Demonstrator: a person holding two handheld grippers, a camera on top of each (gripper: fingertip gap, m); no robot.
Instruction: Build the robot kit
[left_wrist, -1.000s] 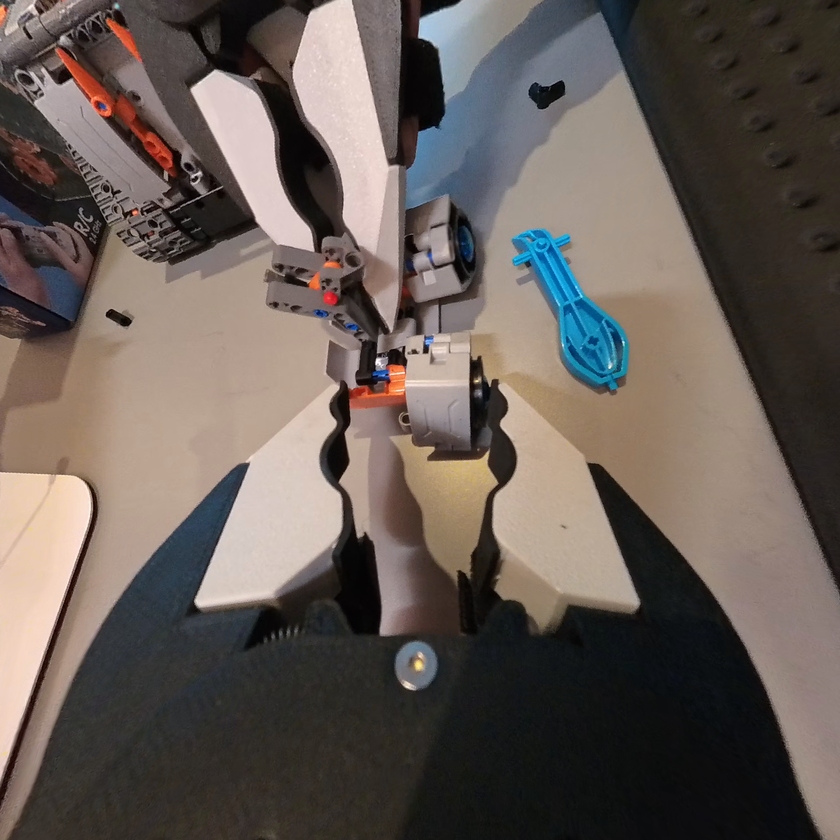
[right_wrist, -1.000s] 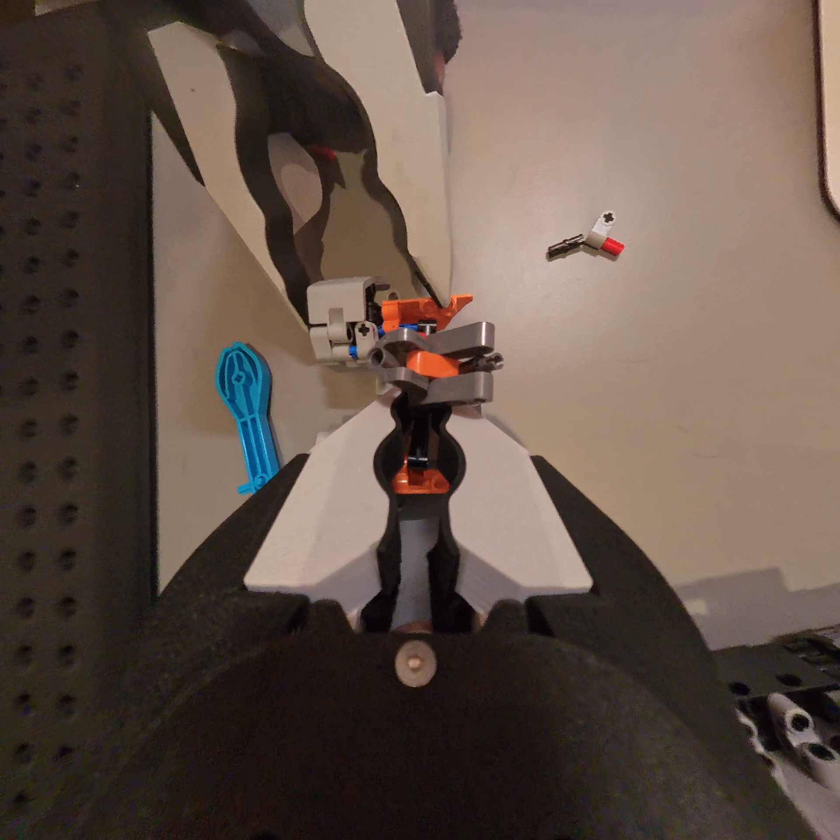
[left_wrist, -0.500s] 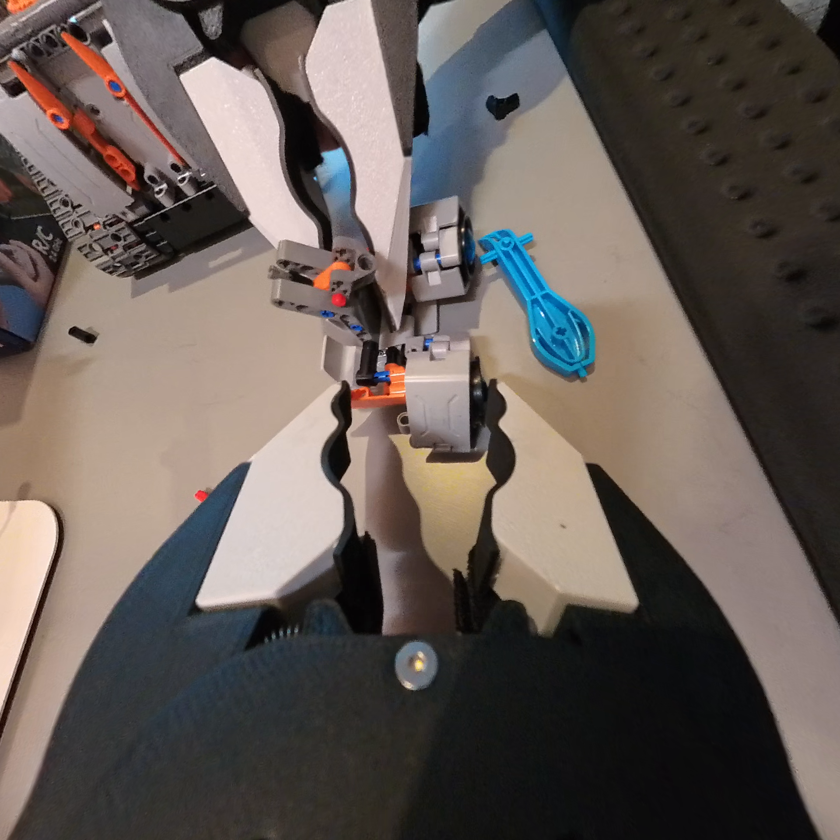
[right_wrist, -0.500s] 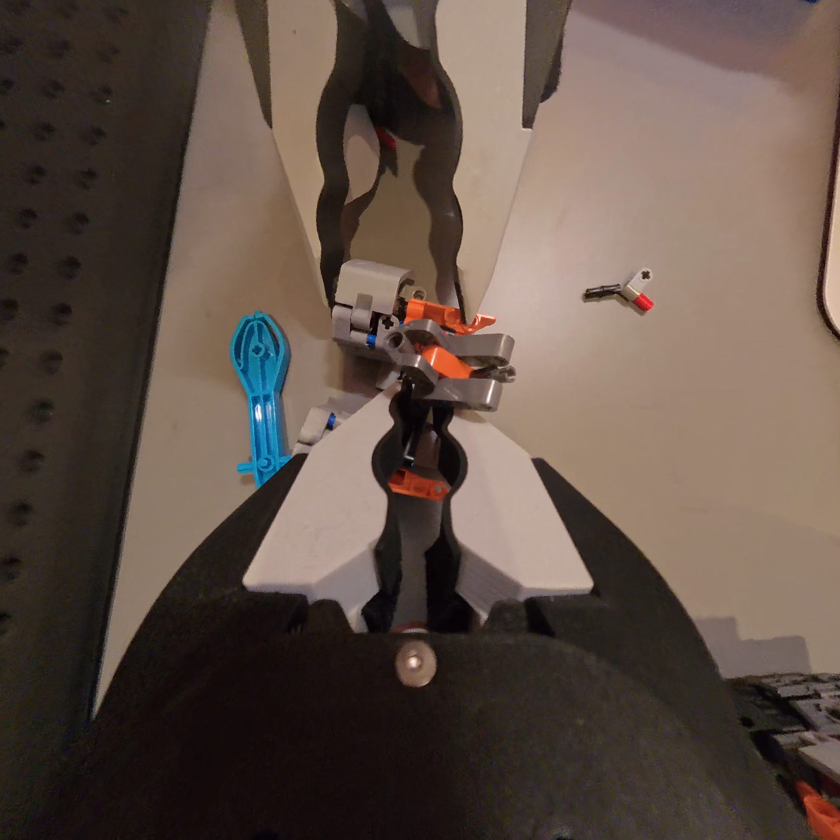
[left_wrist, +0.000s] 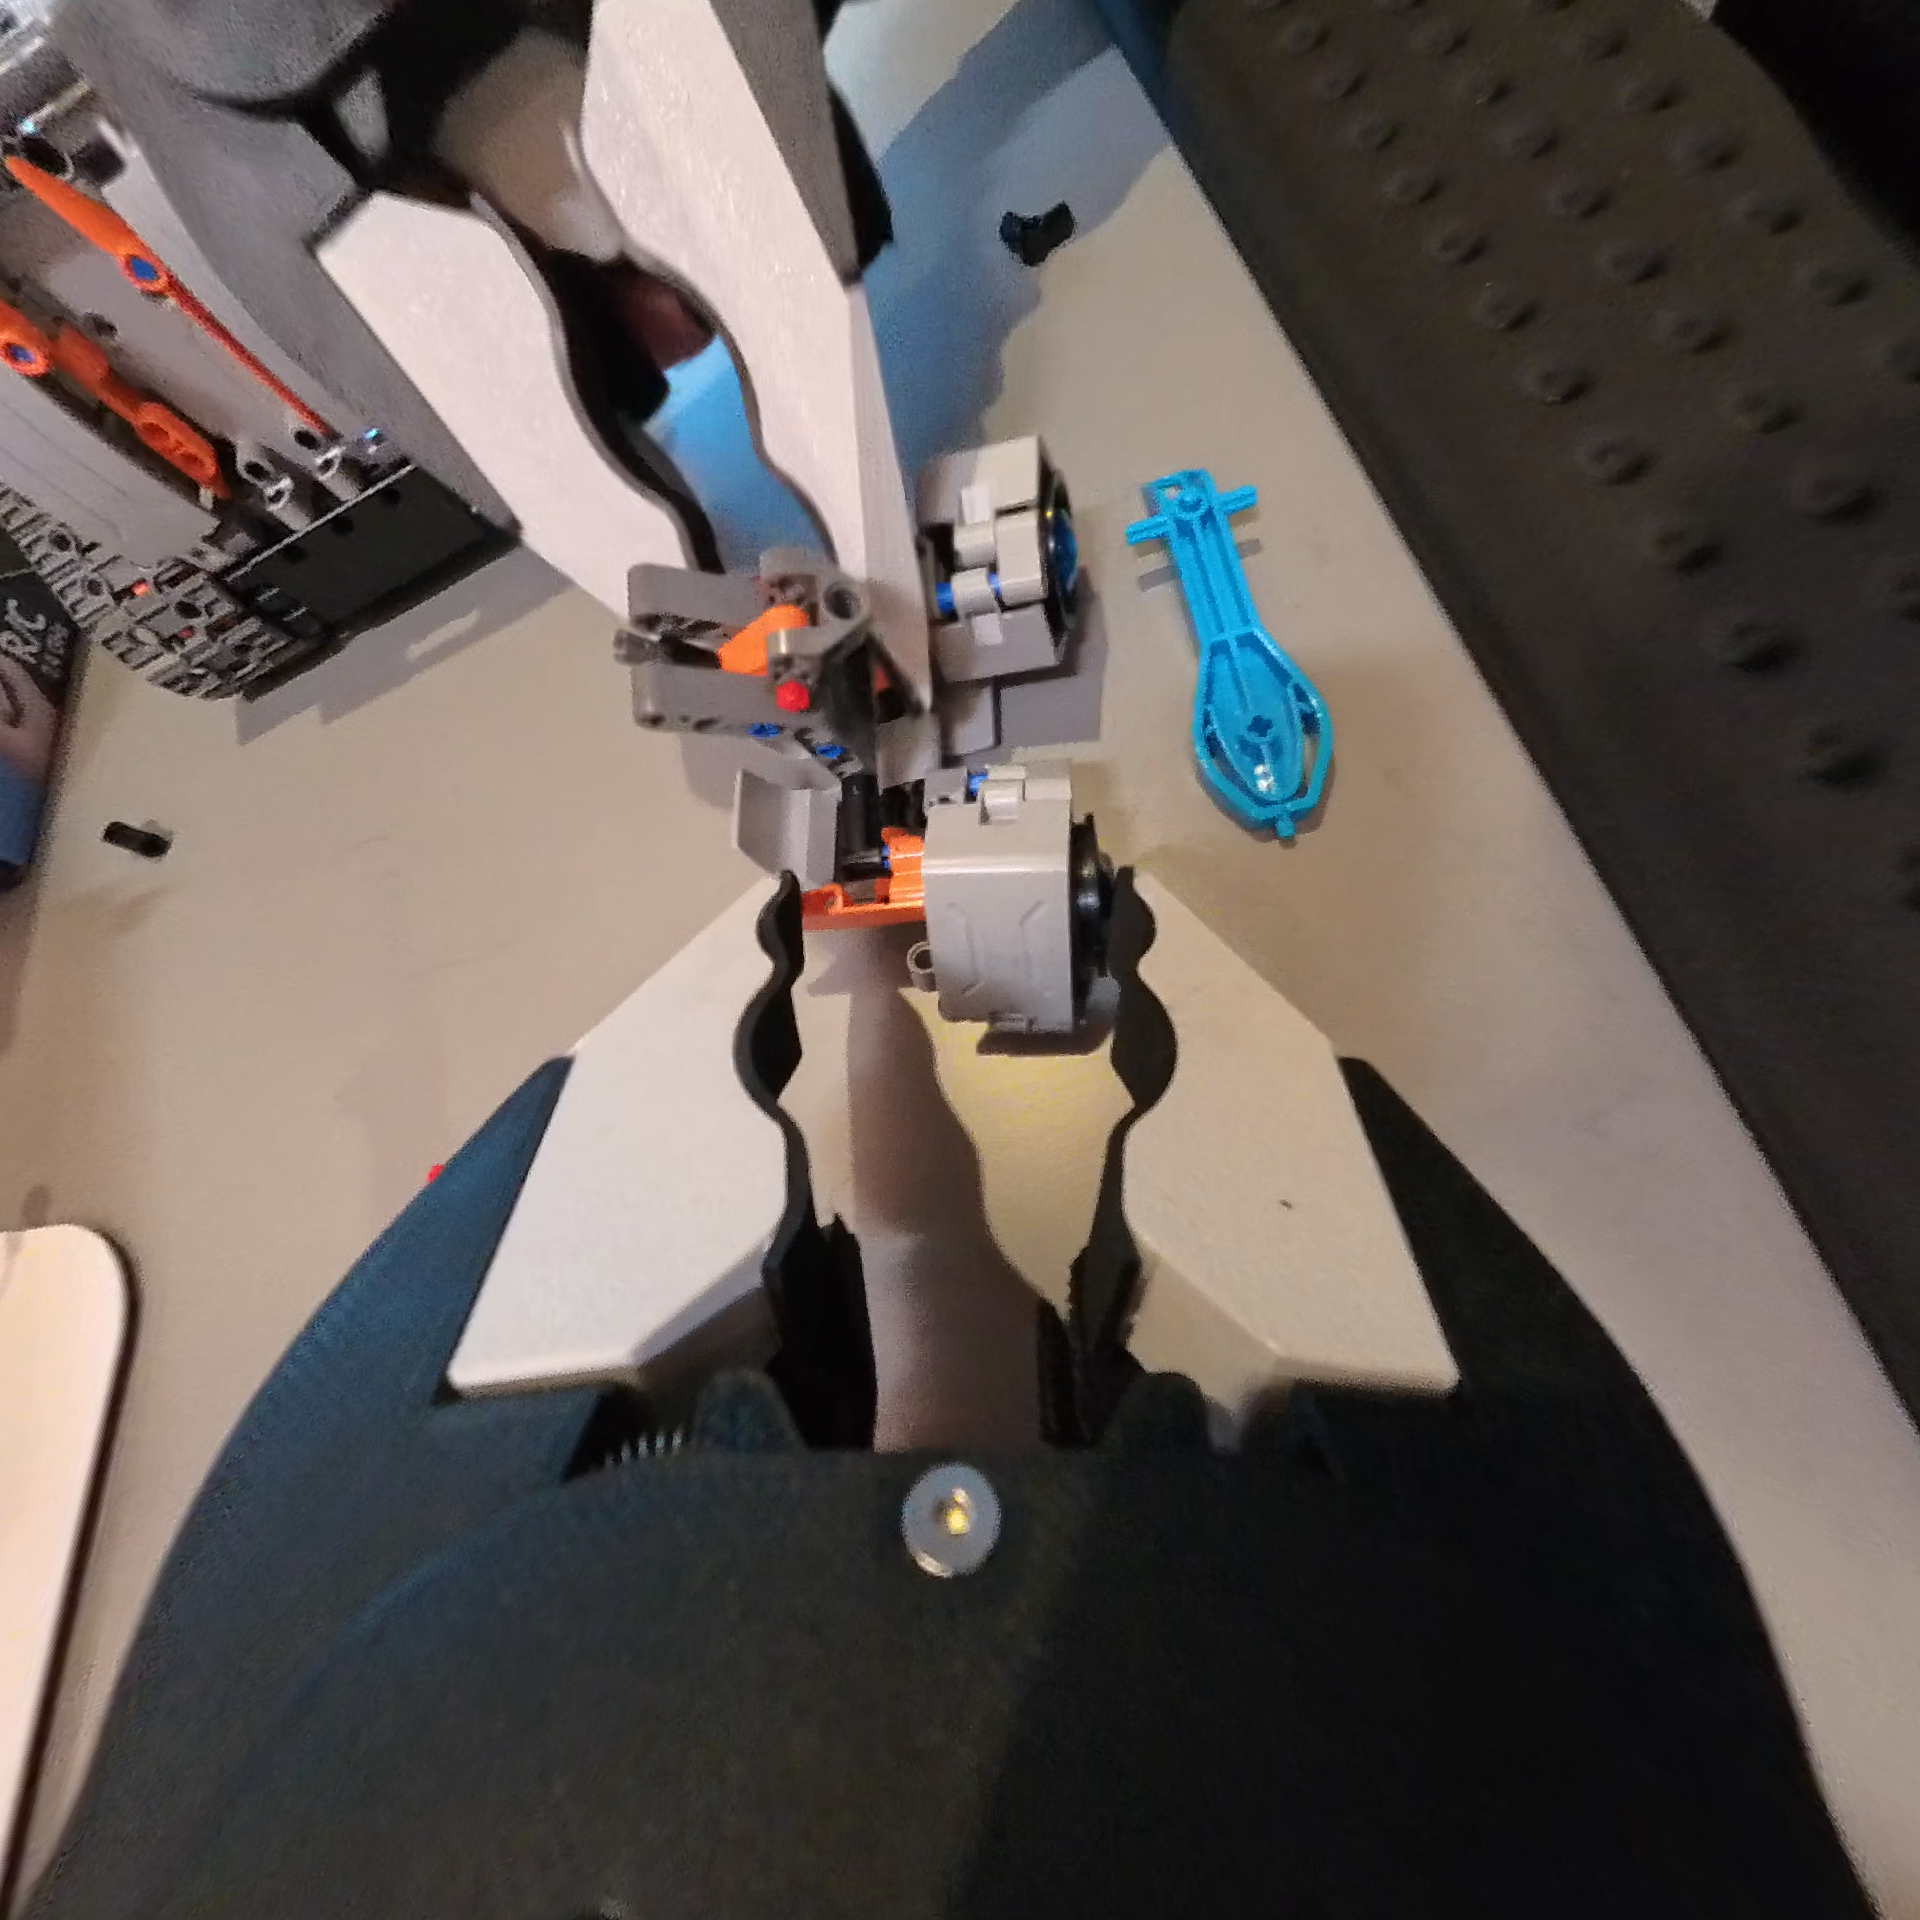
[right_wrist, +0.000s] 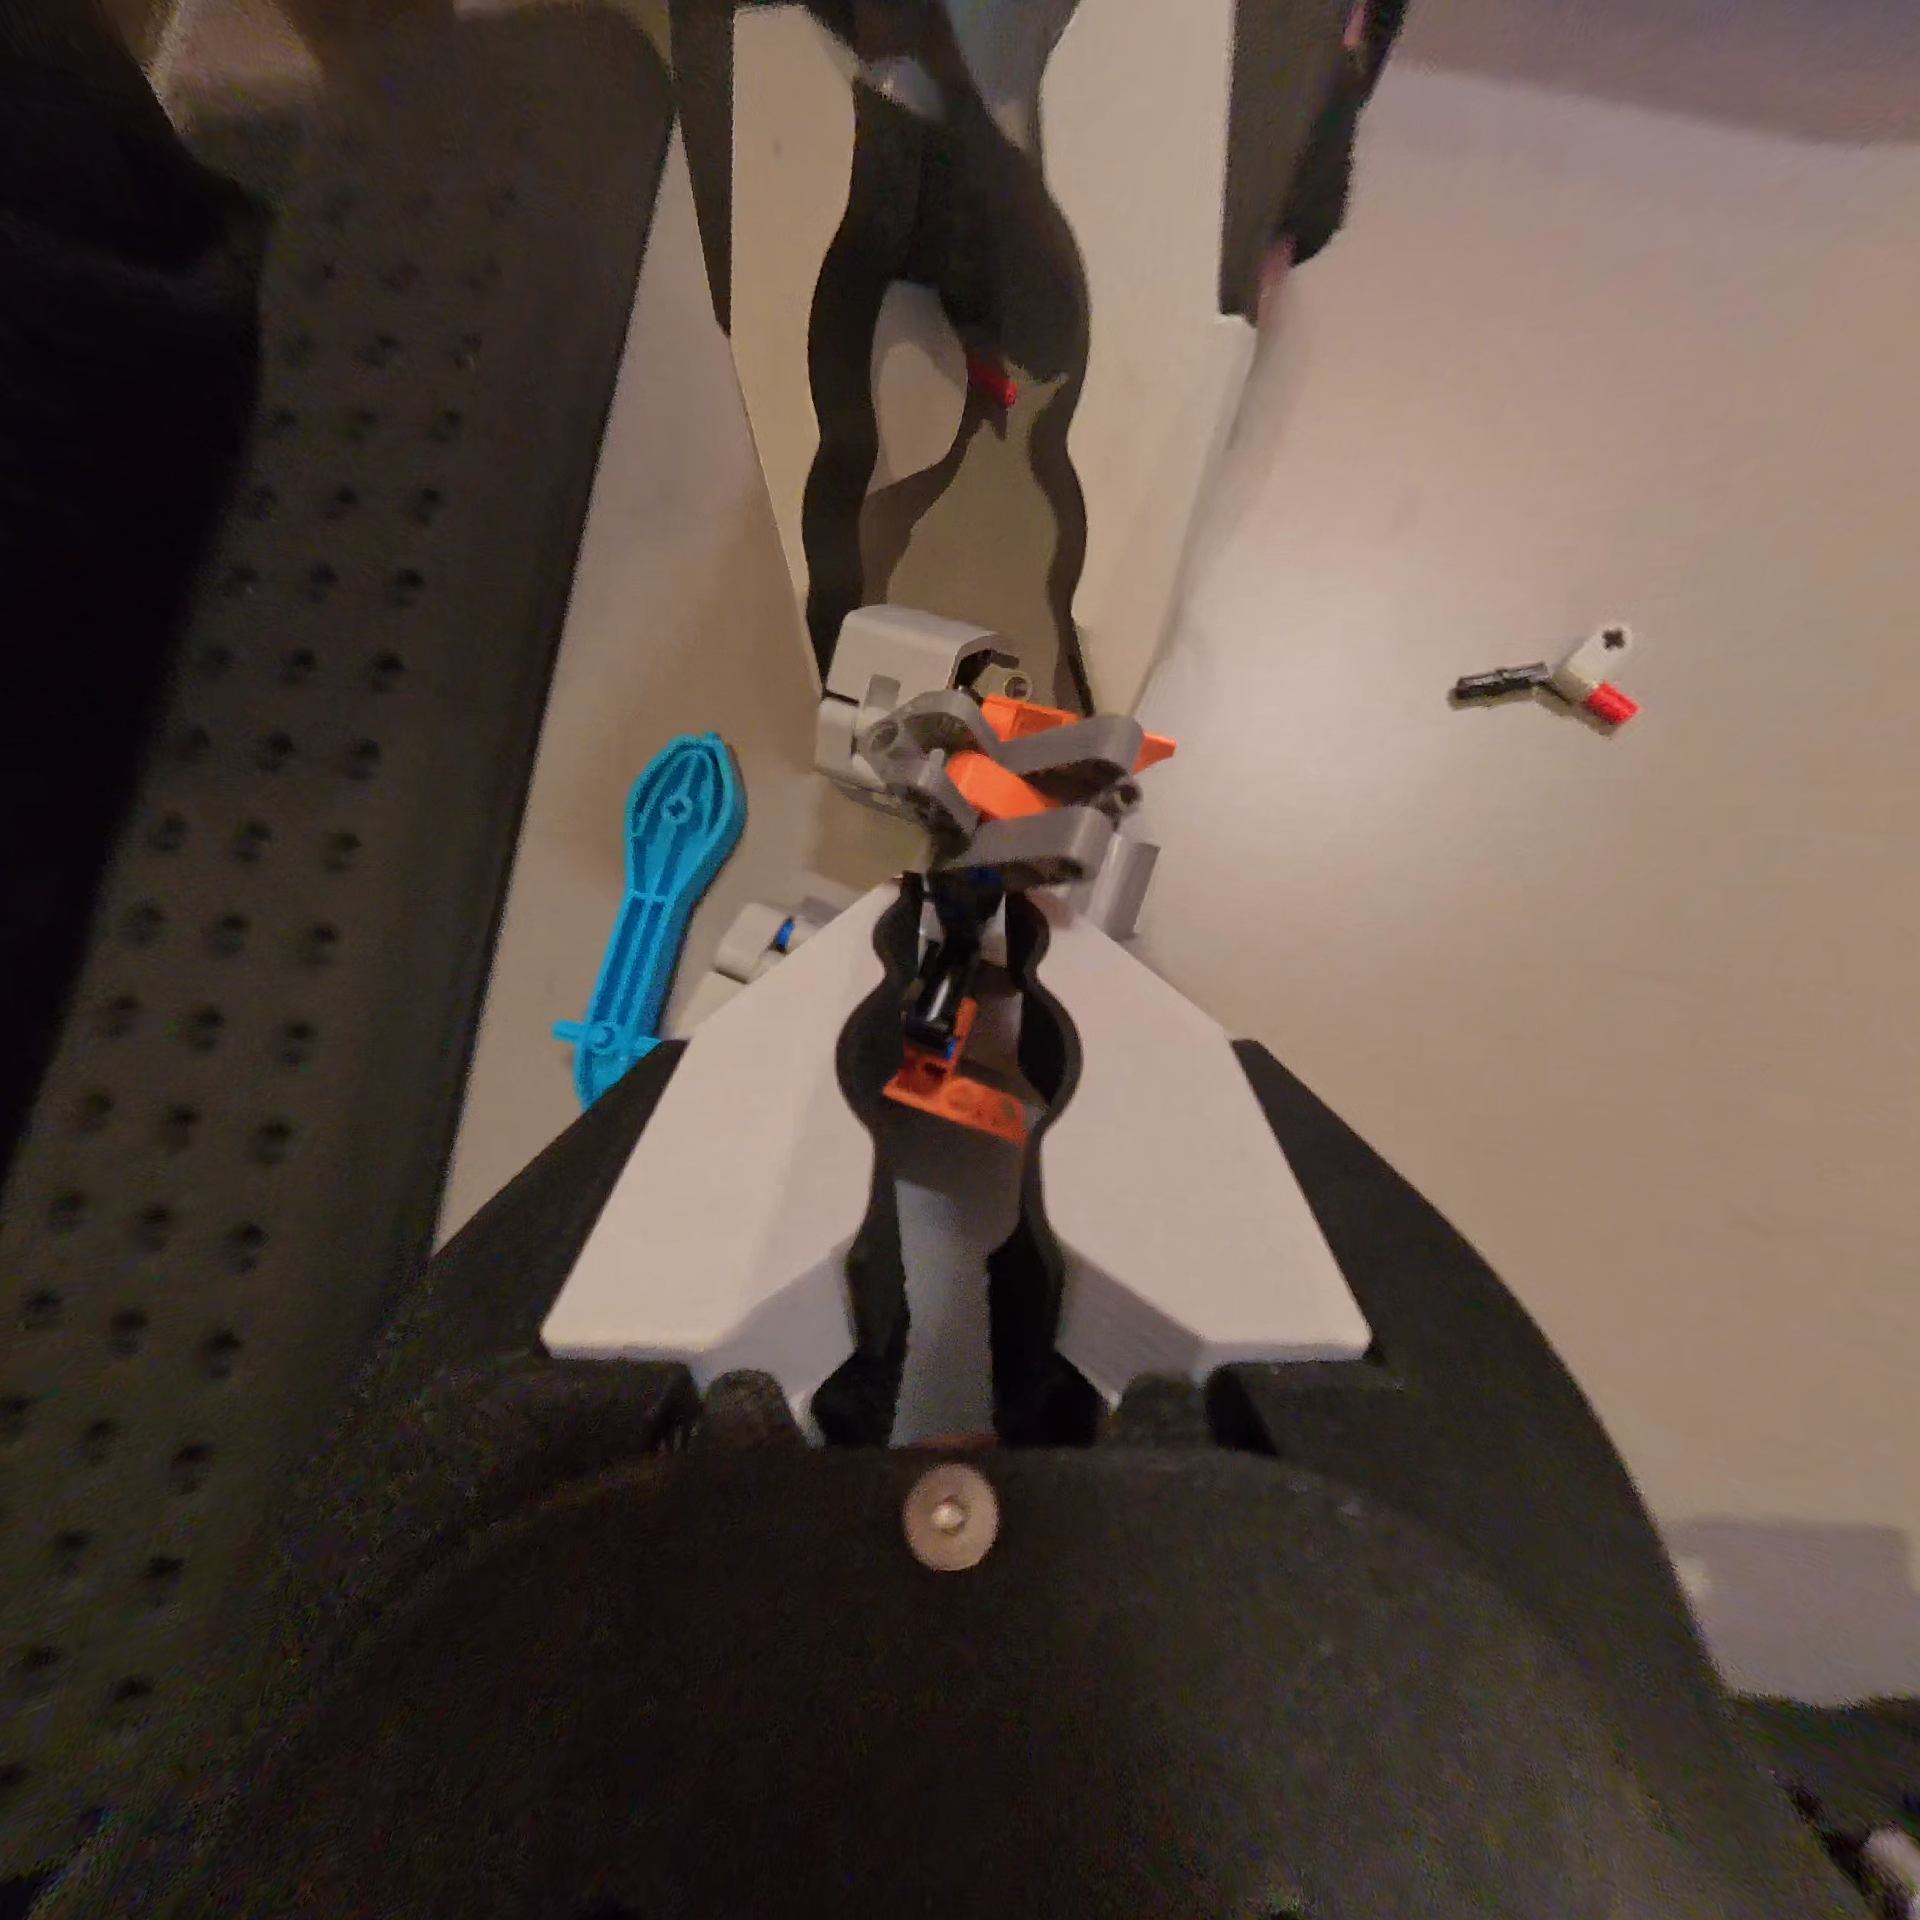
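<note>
A small brick assembly of grey beams, orange parts and a light grey wheel module (left_wrist: 997, 925) is held just above the beige table (left_wrist: 364, 987) between both grippers. My left gripper (left_wrist: 954, 899) is shut on its grey module and orange plate. My right gripper (right_wrist: 961, 909) is shut on the black and orange part under the dark grey beams (right_wrist: 1039, 831). It comes in from the top in the left wrist view (left_wrist: 831, 644). The left gripper faces me in the right wrist view (right_wrist: 956, 665). A second grey module (left_wrist: 1003, 582) sits behind the right finger; whether it is joined is unclear.
A blue plastic tool (left_wrist: 1242, 675) lies on the table right of the assembly, next to a dark dimpled mat (left_wrist: 1610, 520). A large grey and orange brick model (left_wrist: 156, 468) stands at the upper left. Loose small parts (right_wrist: 1558, 681) (left_wrist: 135, 836) (left_wrist: 1034, 231) lie around. A pale board (left_wrist: 52, 1455) is at the left edge. Only a small space, under 4 cm, lies between the two pairs of fingers.
Both grippers keep their hold. The right gripper has swung round so the left gripper now faces it straight on, and the grey beams have tilted. The left view shifted slightly.
</note>
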